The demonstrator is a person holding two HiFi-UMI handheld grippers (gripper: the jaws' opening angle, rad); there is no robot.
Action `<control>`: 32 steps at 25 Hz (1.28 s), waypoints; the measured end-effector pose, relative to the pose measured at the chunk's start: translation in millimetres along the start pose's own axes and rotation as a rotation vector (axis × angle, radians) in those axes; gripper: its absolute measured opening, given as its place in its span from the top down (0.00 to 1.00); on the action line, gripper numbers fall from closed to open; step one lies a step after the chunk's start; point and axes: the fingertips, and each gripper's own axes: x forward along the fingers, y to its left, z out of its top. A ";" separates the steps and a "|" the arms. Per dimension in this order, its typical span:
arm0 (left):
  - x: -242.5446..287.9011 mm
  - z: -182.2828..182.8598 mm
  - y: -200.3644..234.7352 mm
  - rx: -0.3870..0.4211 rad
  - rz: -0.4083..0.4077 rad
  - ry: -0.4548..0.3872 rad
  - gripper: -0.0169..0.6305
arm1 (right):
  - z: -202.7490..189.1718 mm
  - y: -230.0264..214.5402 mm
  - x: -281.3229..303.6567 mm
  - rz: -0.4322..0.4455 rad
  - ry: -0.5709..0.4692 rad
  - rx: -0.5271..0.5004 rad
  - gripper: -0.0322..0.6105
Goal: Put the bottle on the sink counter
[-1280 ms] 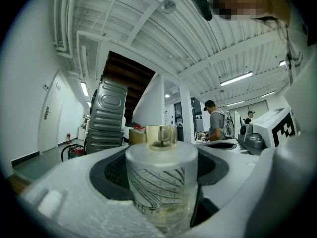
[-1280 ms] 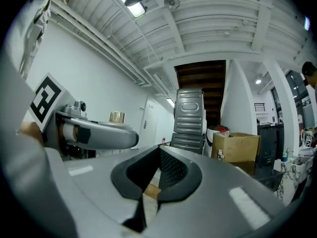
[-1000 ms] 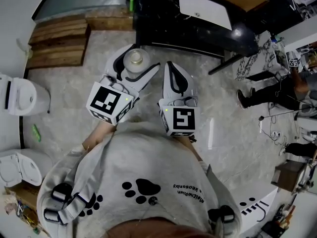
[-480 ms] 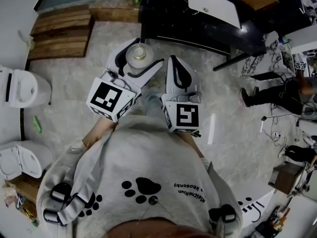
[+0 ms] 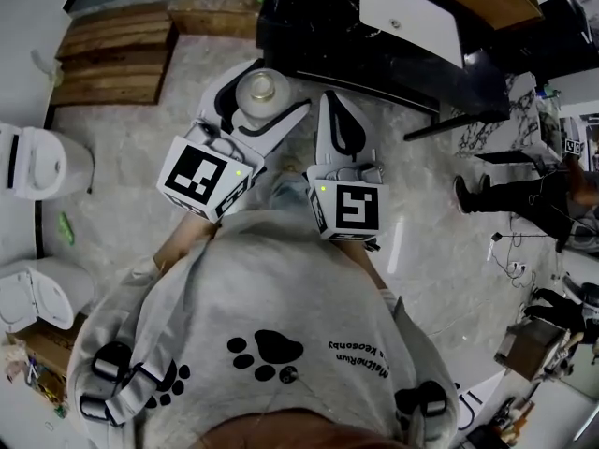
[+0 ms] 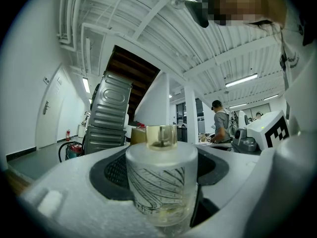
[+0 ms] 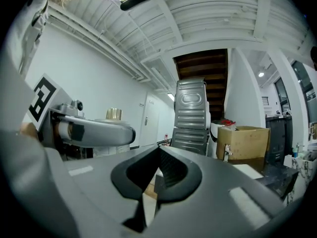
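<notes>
A frosted glass bottle [image 5: 259,91] with a gold cap and black line pattern stands upright between the jaws of my left gripper [image 5: 264,99], which is shut on it. In the left gripper view the bottle [image 6: 159,180] fills the middle, pressed by both pads. My right gripper [image 5: 333,103] is beside it on the right, shut with nothing in it; its jaws meet in the right gripper view [image 7: 157,157]. The black sink counter [image 5: 337,36] with a white basin [image 5: 410,14] lies just beyond both grippers.
Two white toilets [image 5: 37,178] [image 5: 36,299] stand at the left, and wooden steps [image 5: 112,59] at the upper left. A person [image 5: 510,183] stands at the right. A ribbed metal case [image 7: 190,115] and a cardboard box [image 7: 246,140] are ahead.
Both grippers have moved forward toward the black counter, which now sits closer to them in the head view. The bottle stays gripped in the left gripper.
</notes>
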 end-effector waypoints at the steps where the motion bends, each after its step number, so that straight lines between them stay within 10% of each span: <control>1: 8.8 0.2 3.7 0.002 0.004 0.000 0.45 | 0.0 -7.2 7.8 0.006 -0.002 0.000 0.95; 32: 178.1 1.6 100.6 0.006 0.196 -0.012 0.45 | -12.5 -153.1 155.3 0.174 -0.034 0.024 0.95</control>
